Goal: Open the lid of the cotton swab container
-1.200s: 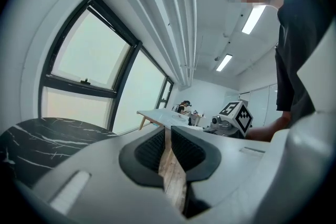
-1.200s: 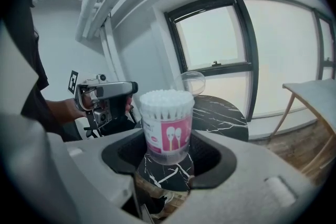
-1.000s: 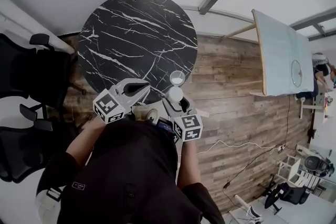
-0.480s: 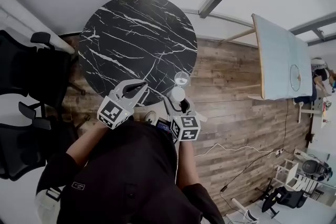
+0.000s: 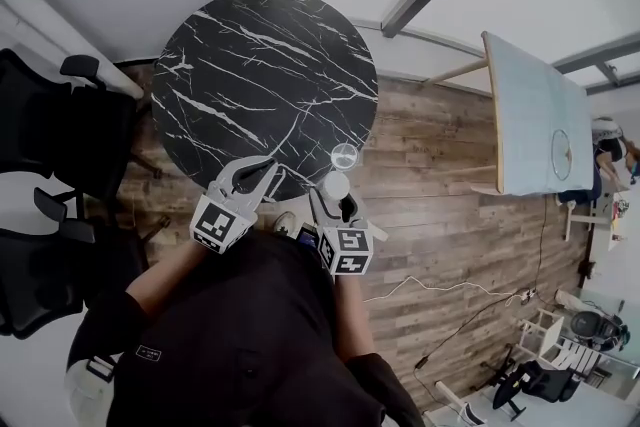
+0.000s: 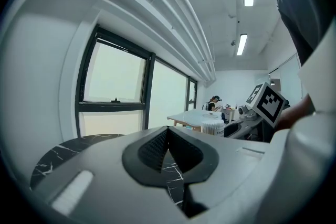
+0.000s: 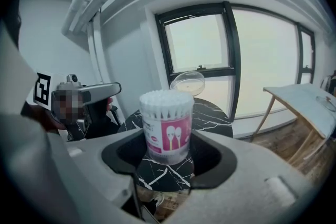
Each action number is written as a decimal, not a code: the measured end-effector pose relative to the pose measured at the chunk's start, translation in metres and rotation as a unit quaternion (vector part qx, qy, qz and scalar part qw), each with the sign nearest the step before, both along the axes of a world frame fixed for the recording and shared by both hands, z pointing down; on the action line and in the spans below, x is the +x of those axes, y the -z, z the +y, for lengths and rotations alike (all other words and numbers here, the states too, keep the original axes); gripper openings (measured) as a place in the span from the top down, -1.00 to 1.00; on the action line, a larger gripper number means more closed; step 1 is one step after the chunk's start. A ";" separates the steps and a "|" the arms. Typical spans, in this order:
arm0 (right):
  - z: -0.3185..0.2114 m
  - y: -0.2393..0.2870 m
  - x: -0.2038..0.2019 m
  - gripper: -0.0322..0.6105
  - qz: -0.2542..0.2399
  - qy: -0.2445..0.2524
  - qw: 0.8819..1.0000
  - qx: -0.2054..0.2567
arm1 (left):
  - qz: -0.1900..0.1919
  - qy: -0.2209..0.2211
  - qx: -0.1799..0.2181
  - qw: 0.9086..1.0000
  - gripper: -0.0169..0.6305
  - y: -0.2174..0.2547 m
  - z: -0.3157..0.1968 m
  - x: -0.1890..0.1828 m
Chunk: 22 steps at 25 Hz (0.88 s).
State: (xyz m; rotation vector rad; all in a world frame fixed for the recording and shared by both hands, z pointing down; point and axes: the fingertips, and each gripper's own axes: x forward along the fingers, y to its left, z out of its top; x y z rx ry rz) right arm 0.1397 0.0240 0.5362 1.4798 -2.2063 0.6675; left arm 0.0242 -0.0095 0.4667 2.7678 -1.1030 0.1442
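1. The cotton swab container (image 7: 167, 123) stands upright between the fingers (image 7: 215, 163) of the right gripper (image 7: 169, 160). They close on its lower wall from both sides. Its white swab heads are bare on top, so the lid is already off.
2. The clear lid (image 7: 187, 83) lies just beyond the container on the black marble worktop (image 5: 250, 65), near the rim (flat or tipped, I cannot tell).
3. The left gripper (image 6: 168, 152) hangs to the left of the container, apart from it. Its fingers (image 6: 149, 153) are pressed together with nothing between them.
4. The opening looks done, so the risks are in the handling:
   - The container is full and uncovered, and any tipping of the right gripper would spill swabs.
   - Its wall looks like thin plastic. A harder squeeze could buckle it or pop it out of the fingers.
   - It seems to be held at the worktop's edge rather than well over it. If released before its base rests on the marble, it would drop to the wooden floor (image 5: 450, 175).
   - The lid sits just behind the container. A careless pass by either gripper could knock it off the worktop.
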 end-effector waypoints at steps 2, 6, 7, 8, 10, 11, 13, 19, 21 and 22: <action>0.001 0.001 -0.003 0.12 0.007 0.009 1.000 0.002 | 0.001 -0.002 0.002 1.000 0.94 0.001 0.001 0.001; 0.005 0.001 -0.009 0.12 0.018 0.029 0.999 0.004 | -0.001 -0.007 0.004 1.000 0.94 0.002 0.004 0.003; 0.005 0.002 -0.010 0.12 0.018 0.031 0.999 0.006 | -0.001 -0.007 0.004 1.000 0.94 0.001 0.004 0.002; 0.005 0.004 -0.011 0.12 0.018 0.033 0.999 0.007 | -0.002 -0.007 0.003 1.000 0.94 0.001 0.004 0.001; 0.005 0.005 -0.012 0.12 0.018 0.034 0.999 0.010 | -0.001 -0.005 0.000 1.000 0.94 0.000 0.002 -0.001; 0.005 0.005 -0.013 0.12 0.018 0.035 0.999 0.010 | -0.001 -0.005 -0.001 1.000 0.94 0.000 0.002 -0.001; 0.007 0.005 -0.014 0.12 0.018 0.036 0.999 0.011 | 0.001 -0.004 -0.002 1.000 0.94 0.000 0.003 -0.002; 0.009 0.005 -0.017 0.12 0.018 0.038 0.999 0.009 | 0.002 -0.004 0.001 1.000 0.94 0.000 0.004 -0.006; 0.010 0.005 -0.019 0.12 0.019 0.039 0.999 0.008 | 0.002 -0.004 0.001 1.000 0.94 0.000 0.005 -0.008; 0.010 0.005 -0.019 0.12 0.020 0.039 0.999 0.010 | 0.002 -0.004 0.000 1.000 0.94 -0.001 0.005 -0.008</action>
